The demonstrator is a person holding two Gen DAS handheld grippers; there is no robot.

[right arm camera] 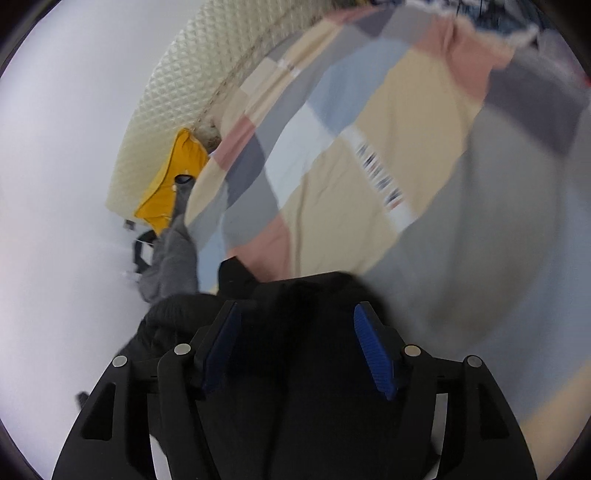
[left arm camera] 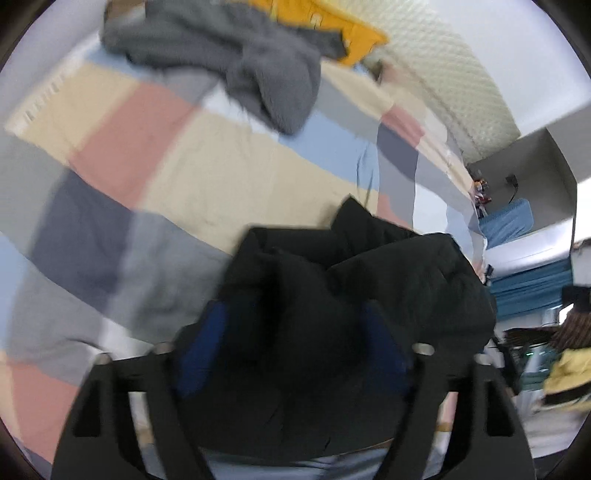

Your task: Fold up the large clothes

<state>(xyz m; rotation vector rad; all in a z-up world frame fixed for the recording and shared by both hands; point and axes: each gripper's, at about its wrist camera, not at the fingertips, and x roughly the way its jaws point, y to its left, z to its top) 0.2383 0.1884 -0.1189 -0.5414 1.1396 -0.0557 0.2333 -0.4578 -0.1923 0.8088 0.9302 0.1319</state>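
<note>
A large black garment (left arm camera: 369, 288) hangs bunched over the patchwork bedspread (left arm camera: 207, 173). My left gripper (left arm camera: 295, 332) has its blue pads wide apart with the black cloth heaped between and over them. In the right wrist view the same black garment (right arm camera: 295, 387) fills the gap between the fingers of my right gripper (right arm camera: 295, 332), whose blue pads (right arm camera: 373, 350) stand apart beside the cloth. Both views are blurred by motion.
A grey fleece garment (left arm camera: 258, 62) and a yellow garment (left arm camera: 351, 33) lie at the far end of the bed; both also show in the right wrist view (right arm camera: 173, 258) (right arm camera: 170, 184). A cream quilted headboard (left arm camera: 454, 74) and white wall stand behind. Furniture and blue cloth (left arm camera: 528, 291) are at right.
</note>
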